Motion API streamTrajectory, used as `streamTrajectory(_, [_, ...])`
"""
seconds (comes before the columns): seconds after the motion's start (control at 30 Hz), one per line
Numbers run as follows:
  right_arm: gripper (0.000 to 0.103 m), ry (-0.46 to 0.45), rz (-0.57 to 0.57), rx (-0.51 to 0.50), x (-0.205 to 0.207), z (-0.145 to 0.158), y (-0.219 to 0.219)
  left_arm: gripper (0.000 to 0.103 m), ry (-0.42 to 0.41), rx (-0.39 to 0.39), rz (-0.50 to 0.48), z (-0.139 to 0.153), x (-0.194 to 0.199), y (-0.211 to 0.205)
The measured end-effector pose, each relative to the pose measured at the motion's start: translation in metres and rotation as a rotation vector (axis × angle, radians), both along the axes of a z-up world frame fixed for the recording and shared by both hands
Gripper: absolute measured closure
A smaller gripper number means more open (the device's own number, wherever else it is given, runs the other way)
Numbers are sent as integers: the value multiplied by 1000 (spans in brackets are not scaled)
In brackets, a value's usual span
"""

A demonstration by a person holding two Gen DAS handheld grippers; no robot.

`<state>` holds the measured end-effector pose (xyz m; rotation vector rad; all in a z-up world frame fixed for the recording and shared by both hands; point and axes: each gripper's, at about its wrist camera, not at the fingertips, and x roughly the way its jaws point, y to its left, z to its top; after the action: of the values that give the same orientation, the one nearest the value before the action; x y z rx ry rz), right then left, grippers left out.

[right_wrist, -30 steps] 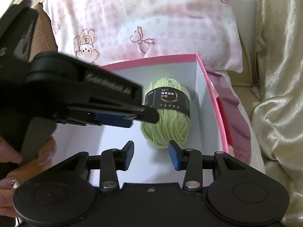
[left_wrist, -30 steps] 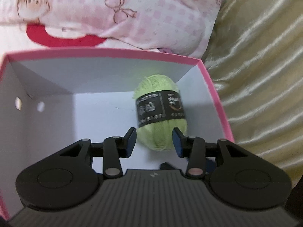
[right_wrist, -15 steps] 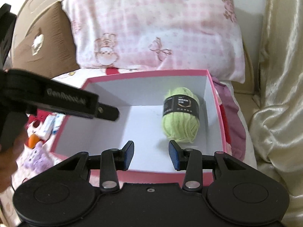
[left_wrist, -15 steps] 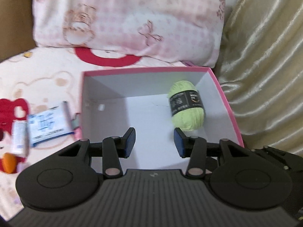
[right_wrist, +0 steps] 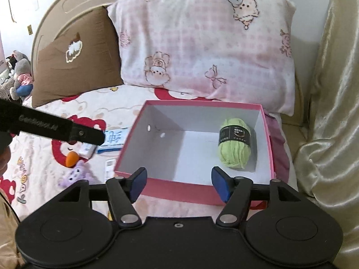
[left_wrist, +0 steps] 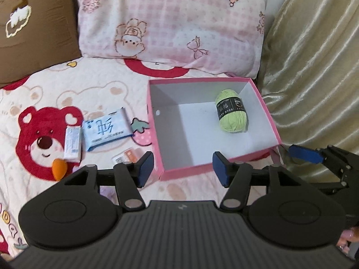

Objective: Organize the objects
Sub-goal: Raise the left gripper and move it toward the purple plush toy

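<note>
A green yarn ball [left_wrist: 232, 113] [right_wrist: 234, 143] with a black label lies at the right side of the open pink box [left_wrist: 154, 121] [right_wrist: 179, 189] on the bed. My left gripper [left_wrist: 182, 168] hovers over the box's near edge, its jaws opening with nothing between them. My right gripper [right_wrist: 179, 182] hangs before the box's near wall, jaws also opening and empty. Left of the box lie a blue tissue pack [left_wrist: 105, 129] [right_wrist: 113, 141], a small white box [left_wrist: 72, 143], an orange piece [left_wrist: 58, 168] [right_wrist: 71, 158] and a small orange-and-white packet [left_wrist: 126, 155].
A pink checked pillow [left_wrist: 170, 27] and a brown pillow [left_wrist: 33, 29] stand behind the box. A shiny beige curtain [left_wrist: 314, 67] hangs at the right. A purple plush toy [right_wrist: 75, 174] lies near the orange piece. Stuffed toys [right_wrist: 18, 74] sit at the far left.
Both grippers have pulled up and back from inside the box, leaving the yarn there, and their jaws have widened. The items left of the box have come into view.
</note>
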<state>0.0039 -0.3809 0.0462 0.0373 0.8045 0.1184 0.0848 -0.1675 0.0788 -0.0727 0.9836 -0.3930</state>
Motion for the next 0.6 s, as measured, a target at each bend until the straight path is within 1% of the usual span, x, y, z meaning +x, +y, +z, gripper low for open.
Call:
streamTrajectory(0.03, [25, 1, 4, -8, -2, 2, 3, 42, -1, -4, 4, 3, -3, 6])
streamTrajectory(0.07, [20, 3, 7, -16, -4, 4, 7, 40, -3, -2, 14, 5, -7, 12])
streamTrajectory(0.13, [15, 10, 6, -22, -7, 5, 11, 35, -16, 10, 19, 10, -14, 22])
streamTrajectory(0.2, [14, 19, 18, -28, -10, 6, 16, 25, -26, 17, 22, 13, -21, 32])
streamTrajectory(0.37, [14, 22, 60, -45, -18, 10, 31, 14, -33, 36, 32, 15, -33, 57])
streamTrajectory(0.47, [14, 16, 101, -43, -23, 13, 42, 12, -23, 37, 49, 11, -35, 72])
streamTrajectory(0.6, [14, 2, 155, -48, -28, 18, 58, 9, 5, 20, 66, 4, -38, 90])
